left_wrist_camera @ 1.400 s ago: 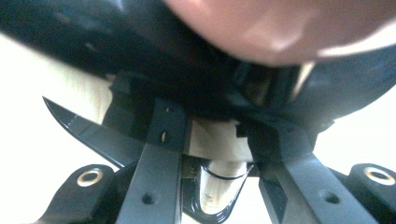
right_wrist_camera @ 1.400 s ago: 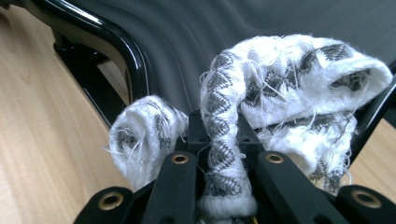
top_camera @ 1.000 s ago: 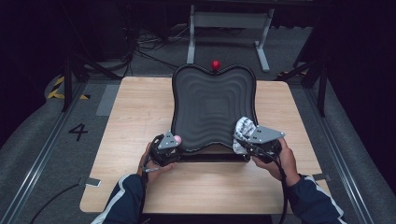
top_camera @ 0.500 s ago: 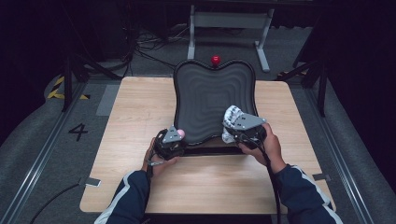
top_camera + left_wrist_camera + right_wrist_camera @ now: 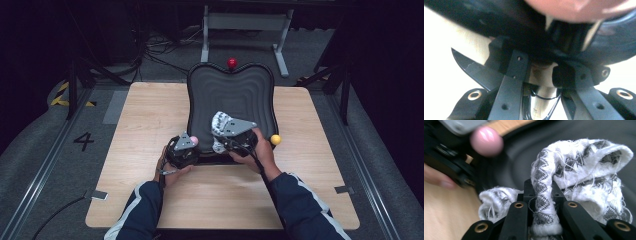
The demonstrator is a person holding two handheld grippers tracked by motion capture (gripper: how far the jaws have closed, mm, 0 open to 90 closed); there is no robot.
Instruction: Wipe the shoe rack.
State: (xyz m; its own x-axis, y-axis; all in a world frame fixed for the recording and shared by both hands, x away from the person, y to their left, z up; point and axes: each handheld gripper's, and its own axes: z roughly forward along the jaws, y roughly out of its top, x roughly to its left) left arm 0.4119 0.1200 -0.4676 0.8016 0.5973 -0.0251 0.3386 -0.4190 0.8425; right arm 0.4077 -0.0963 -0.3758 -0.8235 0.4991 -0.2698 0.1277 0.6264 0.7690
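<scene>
**Wiping the black tray, near edge, with a held cloth**

The tabletop (image 5: 150, 125) carries one large thing, a black wavy-ribbed tray (image 5: 232, 95), and everything else is placed against it. A red ball (image 5: 232, 63) sits at the tray's far rim; a yellow ball (image 5: 275, 139) lies just beside its near right corner.

The left tool (image 5: 192, 150) is at the tray's near left corner, its jaws together and clamped on the tray's rim (image 5: 541, 57), so it appears to be steadying the tray. A pink ball (image 5: 193, 141) rides on top of this tool.

The right tool (image 5: 219, 131) is over the tray's near part, jaws clamped on a white cloth with a grey woven pattern (image 5: 544, 202). The cloth bunches beyond the jaws and hangs down onto the ribbed surface.

Judged from this, the step in hand is the wipe itself, along the tray's near edge and close to the left tool. The next move calls for keeping the cloth pressed on the ribs while sweeping back across, holding the rim firmly so the tray does not slide, and stopping short of the left tool.
</scene>
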